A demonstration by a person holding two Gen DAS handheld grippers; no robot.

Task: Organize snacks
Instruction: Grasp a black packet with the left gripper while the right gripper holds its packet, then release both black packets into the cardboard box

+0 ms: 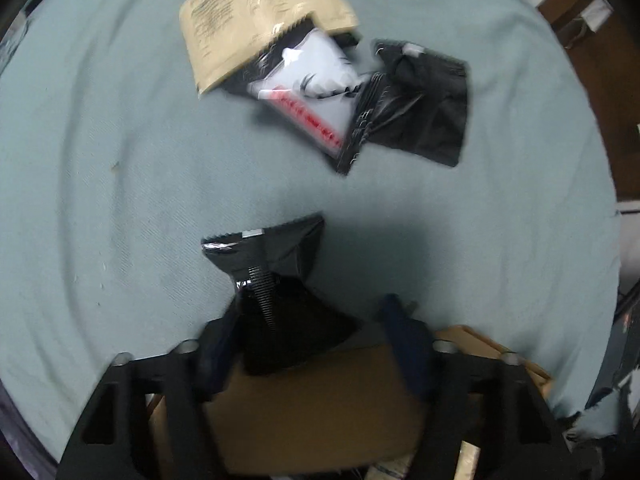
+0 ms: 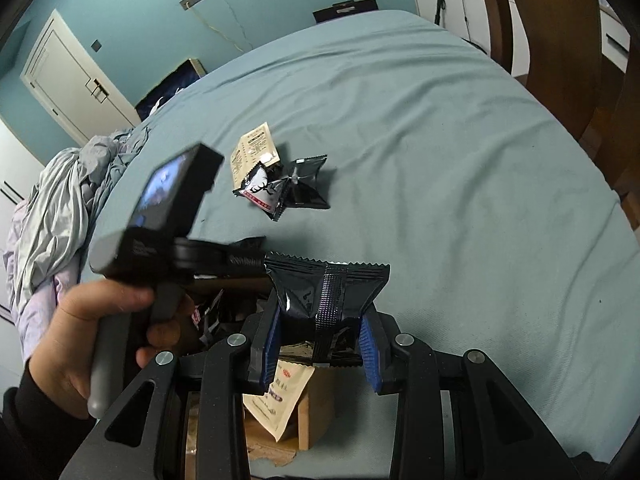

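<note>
A black snack packet (image 1: pixel 264 280) hangs between the fingers of my left gripper (image 1: pixel 316 320). It lies against the left finger, with a gap to the right one, so the jaws stand open around it, though the view is blurred. My right gripper (image 2: pixel 320 332) is shut on another black packet (image 2: pixel 328 288), its blue pads pressing both sides. Both grippers hover over a cardboard box (image 2: pixel 316 408) with a beige sachet (image 2: pixel 280 396) inside. On the bed lie a beige packet (image 1: pixel 256 12), a white-and-black packet (image 1: pixel 312 84) and a black packet (image 1: pixel 424 104), touching one another.
The teal bedsheet (image 2: pixel 440 140) spreads wide around the pile. A person's hand (image 2: pixel 88 320) holds the left gripper (image 2: pixel 244 260) at the left of the right wrist view. Crumpled grey bedding (image 2: pixel 60 208) lies at the bed's left edge. Wooden furniture (image 2: pixel 560 40) stands right.
</note>
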